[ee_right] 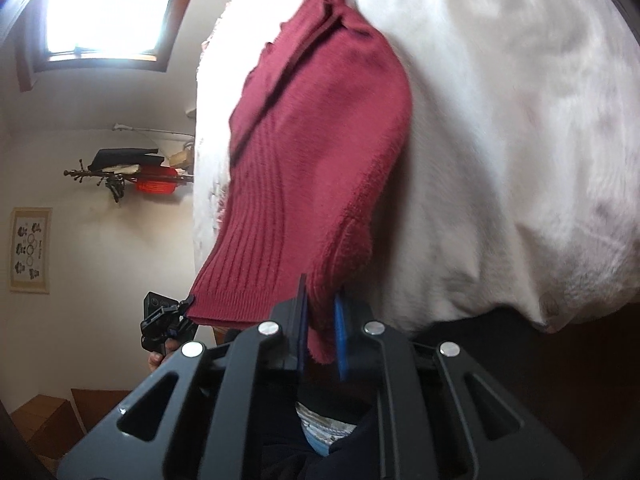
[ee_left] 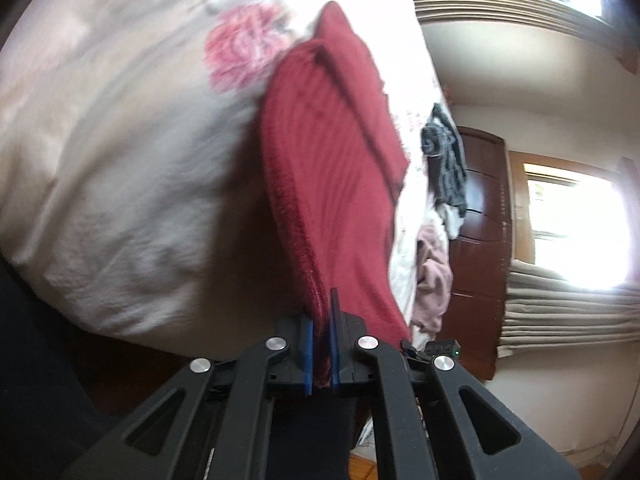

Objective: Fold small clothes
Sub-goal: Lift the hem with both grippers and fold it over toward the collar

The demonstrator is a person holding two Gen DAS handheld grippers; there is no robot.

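Note:
A dark red ribbed knit garment (ee_left: 336, 168) stretches from both grippers out over a white floral bedspread (ee_left: 120, 184). My left gripper (ee_left: 321, 328) is shut on one near corner of the knit's hem, the cloth pinched between its blue pads. In the right wrist view the same red garment (ee_right: 316, 148) hangs lifted at the near end, and my right gripper (ee_right: 322, 316) is shut on the other near corner. The left gripper (ee_right: 164, 320) shows at the lower left of that view, holding the hem. The garment's far end rests on the bedspread (ee_right: 500, 140).
A heap of grey, white and pink clothes (ee_left: 444, 184) lies at the bed's far side. Behind it stand a dark wooden door (ee_left: 480, 248) and a bright window (ee_left: 576, 224) with a folded blind. A wall rack (ee_right: 132, 178) and a small poster (ee_right: 30, 250) hang in the right wrist view.

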